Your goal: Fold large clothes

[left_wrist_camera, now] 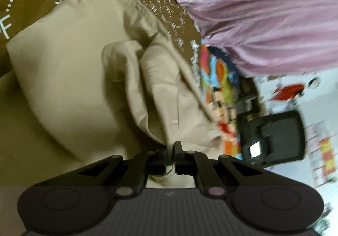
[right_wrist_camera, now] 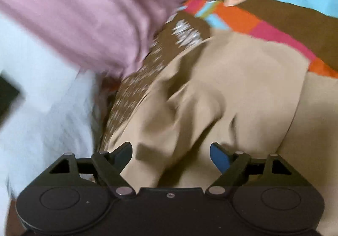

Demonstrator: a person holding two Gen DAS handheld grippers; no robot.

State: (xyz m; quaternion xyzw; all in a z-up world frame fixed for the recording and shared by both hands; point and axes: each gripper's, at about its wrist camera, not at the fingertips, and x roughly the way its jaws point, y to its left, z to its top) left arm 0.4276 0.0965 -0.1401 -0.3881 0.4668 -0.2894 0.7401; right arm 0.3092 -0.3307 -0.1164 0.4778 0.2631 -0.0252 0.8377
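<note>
Because the left gripper point(left_wrist_camera: 171, 151) pinches a bunched fold of the beige garment point(left_wrist_camera: 74, 71) at twelve o'clock, anchoring it, the right gripper point(right_wrist_camera: 171, 153) hangs spread, empty.

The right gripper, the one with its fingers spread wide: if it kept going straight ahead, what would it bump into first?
Most likely the beige garment: its rumpled folds lie directly ahead of the open right gripper, though blur hides the depth.

A bed carries everything, under a brown sheet point(left_wrist_camera: 38, 1) printed with white letters and a bright striped cover point(right_wrist_camera: 264, 25). Directly on them lie beige cloth point(left_wrist_camera: 69, 63) and a pink fabric point(left_wrist_camera: 264, 14).
</note>
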